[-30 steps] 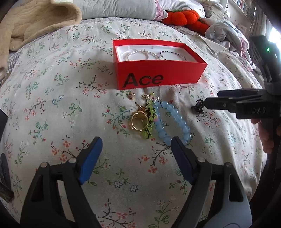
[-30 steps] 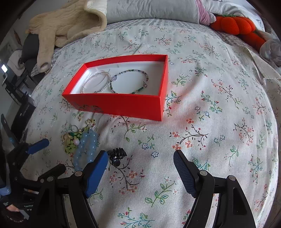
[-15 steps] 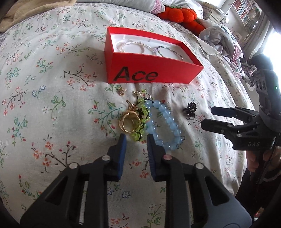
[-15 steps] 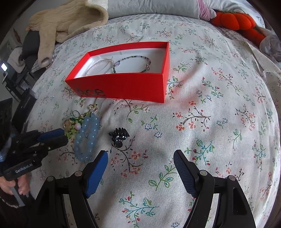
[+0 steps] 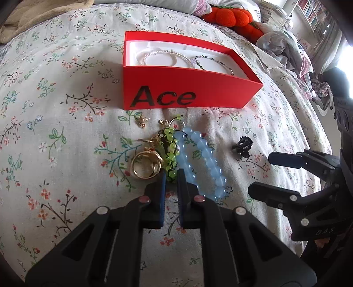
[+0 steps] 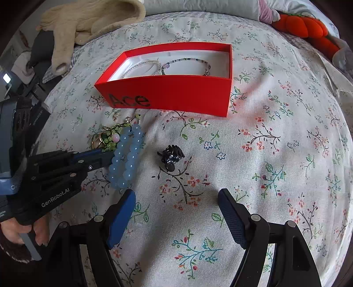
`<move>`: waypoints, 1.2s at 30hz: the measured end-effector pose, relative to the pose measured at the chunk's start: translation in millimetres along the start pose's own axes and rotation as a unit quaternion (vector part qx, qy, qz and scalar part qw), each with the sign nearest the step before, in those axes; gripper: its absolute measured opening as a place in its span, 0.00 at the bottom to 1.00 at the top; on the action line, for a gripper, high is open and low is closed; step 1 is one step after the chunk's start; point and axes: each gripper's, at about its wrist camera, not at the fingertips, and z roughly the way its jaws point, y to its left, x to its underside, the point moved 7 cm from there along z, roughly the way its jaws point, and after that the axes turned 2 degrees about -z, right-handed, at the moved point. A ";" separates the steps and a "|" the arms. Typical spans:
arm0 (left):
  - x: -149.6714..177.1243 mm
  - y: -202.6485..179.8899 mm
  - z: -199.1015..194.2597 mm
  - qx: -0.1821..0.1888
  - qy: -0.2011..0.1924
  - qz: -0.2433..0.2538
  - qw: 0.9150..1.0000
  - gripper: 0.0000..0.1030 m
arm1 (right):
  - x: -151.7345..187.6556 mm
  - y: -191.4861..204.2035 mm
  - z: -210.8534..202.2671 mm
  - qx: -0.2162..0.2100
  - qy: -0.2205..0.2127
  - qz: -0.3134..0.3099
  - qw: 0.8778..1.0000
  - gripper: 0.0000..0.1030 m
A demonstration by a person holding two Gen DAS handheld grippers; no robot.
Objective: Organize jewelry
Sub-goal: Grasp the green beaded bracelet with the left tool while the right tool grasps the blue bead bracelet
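A red "Ace" box (image 5: 185,97) (image 6: 176,95) on the flowered bedspread holds two thin bead bracelets (image 5: 167,57). In front of it lie a gold ring (image 5: 145,168), a green bead bracelet (image 5: 171,152) (image 6: 109,138), a light blue bead bracelet (image 5: 203,163) (image 6: 128,159) and a small black hair clip (image 5: 242,146) (image 6: 171,155). My left gripper (image 5: 171,176) (image 6: 109,154) is nearly closed around the near end of the green bracelet, which lies flat on the bed. My right gripper (image 6: 176,205) (image 5: 262,174) is open and empty, just short of the black clip.
Small gold earrings (image 5: 142,121) lie near the box front. A beige blanket (image 6: 88,19) and an orange pumpkin plush (image 6: 304,24) lie at the head of the bed. Crumpled clothes (image 5: 284,46) sit at the right.
My left gripper moved forward and its jaws closed from wide open to a narrow gap at the green bracelet. My right gripper moved a little toward the black clip and stayed open.
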 end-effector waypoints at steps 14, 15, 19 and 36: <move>13.1 11.7 -44.1 0.034 -0.038 -0.042 0.998 0.09 | -3.5 31.5 10.4 -0.013 0.014 -0.006 1.000 0.76; 13.5 11.6 -46.5 0.034 -0.040 -0.043 0.998 0.09 | -3.5 33.5 11.8 -0.014 0.015 -0.006 1.000 0.76; 12.0 17.1 -57.2 0.030 -0.051 -0.041 0.997 0.09 | -5.6 43.4 14.6 -0.017 0.011 -0.014 1.000 0.72; 2.1 17.4 -60.7 0.034 -0.059 -0.051 0.996 0.09 | -22.3 52.1 28.6 0.012 -0.027 -0.036 0.999 0.37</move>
